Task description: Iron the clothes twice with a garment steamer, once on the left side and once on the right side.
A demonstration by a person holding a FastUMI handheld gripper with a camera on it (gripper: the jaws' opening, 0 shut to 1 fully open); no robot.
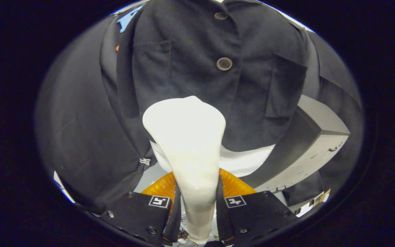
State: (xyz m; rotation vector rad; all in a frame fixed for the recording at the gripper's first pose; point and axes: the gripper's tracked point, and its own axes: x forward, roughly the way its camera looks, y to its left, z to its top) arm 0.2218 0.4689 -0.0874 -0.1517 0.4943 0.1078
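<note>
Fabric takes most of the gripper view: a dark jacket hangs front-on beyond the tongs, its front panels closed. A patch pocket sits on each side of its chest, and its hem ends just above a white garment that shows below it. A dark sleeve hangs down on either side of the body. Behind the jacket, to the right of its lower hem, stands a light grey cabinet with what look like drawer fronts.

The white garment steamer rises from between the fingers, its narrow handle low and its wide head spreading upward over the lower front of the jacket, a little left of the button line. Whether the head actually touches the cloth I cannot tell. An orange ribbed part shows on both sides of the handle, just ahead of the fingers.

The tongs are closed on the steamer's handle, one finger pressing each side, the gap between them just the width of the handle.

Two round buttons run up the middle of the jacket, the lower button above the steamer's head and the upper button near the collar.
</note>
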